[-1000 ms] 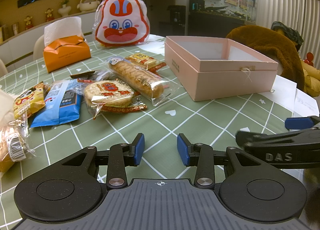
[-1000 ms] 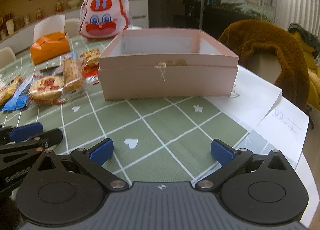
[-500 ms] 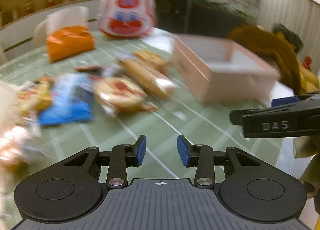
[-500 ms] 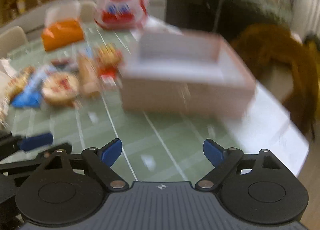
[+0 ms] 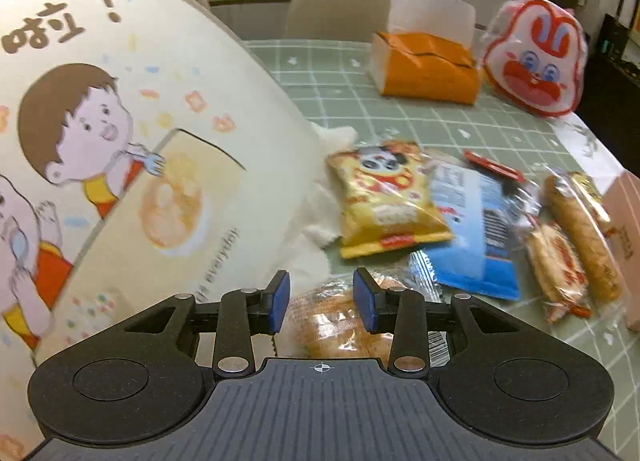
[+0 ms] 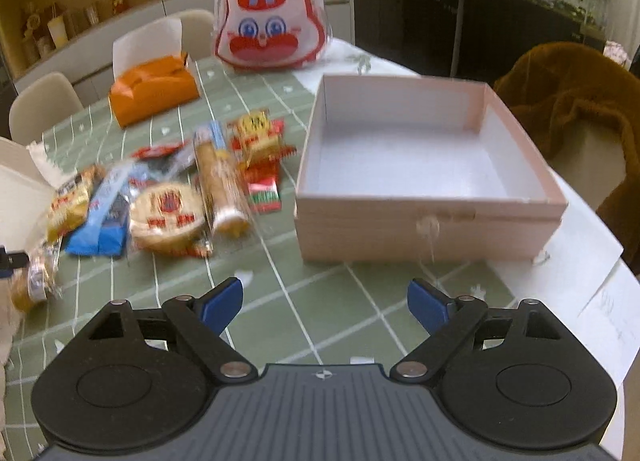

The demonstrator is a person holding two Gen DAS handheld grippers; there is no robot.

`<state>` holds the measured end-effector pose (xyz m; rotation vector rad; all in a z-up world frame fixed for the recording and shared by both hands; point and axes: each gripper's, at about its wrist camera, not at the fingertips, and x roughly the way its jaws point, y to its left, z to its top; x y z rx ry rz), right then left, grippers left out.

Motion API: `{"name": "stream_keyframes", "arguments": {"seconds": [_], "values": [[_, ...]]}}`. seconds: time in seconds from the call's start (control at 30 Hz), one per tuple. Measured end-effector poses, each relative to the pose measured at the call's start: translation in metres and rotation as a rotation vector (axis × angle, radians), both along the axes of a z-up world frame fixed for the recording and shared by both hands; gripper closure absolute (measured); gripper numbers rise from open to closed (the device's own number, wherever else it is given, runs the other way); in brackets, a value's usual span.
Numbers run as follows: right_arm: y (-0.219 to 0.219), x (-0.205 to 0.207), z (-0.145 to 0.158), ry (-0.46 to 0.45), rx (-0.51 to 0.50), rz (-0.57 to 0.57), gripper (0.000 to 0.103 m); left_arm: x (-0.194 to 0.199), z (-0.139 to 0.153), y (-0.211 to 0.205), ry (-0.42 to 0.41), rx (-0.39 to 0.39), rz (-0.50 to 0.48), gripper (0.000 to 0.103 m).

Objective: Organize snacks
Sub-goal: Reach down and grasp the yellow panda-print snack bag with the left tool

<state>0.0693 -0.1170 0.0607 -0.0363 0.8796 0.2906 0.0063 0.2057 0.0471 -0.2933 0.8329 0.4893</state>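
Currently my left gripper point(image 5: 322, 297) sits low at frame bottom, jaws a narrow gap apart, nothing between the pads. Directly under and past them lies a clear-wrapped bun point(image 5: 344, 325), not gripped as far as I can see. A big cartoon-printed bag point(image 5: 132, 165) fills the left half of the left view, blurred at the edges.

Snack pile in the left view, centre to right: yellow panda pack point(image 5: 386, 197), blue pack point(image 5: 470, 229) overlapping its right edge, round cracker pack point(image 5: 558, 269) and long biscuit roll point(image 5: 582, 237) near the right edge. Orange tissue box point(image 5: 430, 65) and rabbit bag point(image 5: 534, 61) are upper right.

My right gripper point(image 6: 324, 301) is wide open, holding nothing, hovering over bare green tablecloth point(image 6: 280, 293). Pink box point(image 6: 428, 229) is centre-right in that view, lid off, white interior with no snacks inside. Same pile sits left of the box: biscuit roll point(image 6: 218, 181), round crackers point(image 6: 166, 217), blue pack point(image 6: 106, 217), red-and-yellow packets point(image 6: 260, 141) closest to the box wall. Bun point(image 6: 32, 281) shows at the far left edge. Brown fuzzy throw point(image 6: 576, 101) at right.
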Motion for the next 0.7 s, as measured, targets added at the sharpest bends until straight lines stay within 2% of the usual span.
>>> {"name": "stream_keyframes", "arguments": {"seconds": [0.23, 0.43, 0.53, 0.7], "values": [[0.006, -0.005, -0.010, 0.034, -0.018, 0.022, 0.013, 0.016, -0.005, -0.041, -0.011, -0.204, -0.156, 0.062], [0.019, -0.014, -0.013, 0.075, -0.007, 0.075, 0.013, 0.020, -0.007, -0.047, 0.009, -0.358, -0.248, 0.063], [0.030, -0.019, -0.007, 0.106, 0.052, 0.113, 0.013, 0.020, 0.004, -0.038, -0.029, -0.344, -0.247, 0.063], [0.071, -0.011, -0.003, 0.244, 0.209, 0.157, 0.013, 0.032, 0.032, -0.004, -0.106, -0.214, -0.128, 0.063]]}}
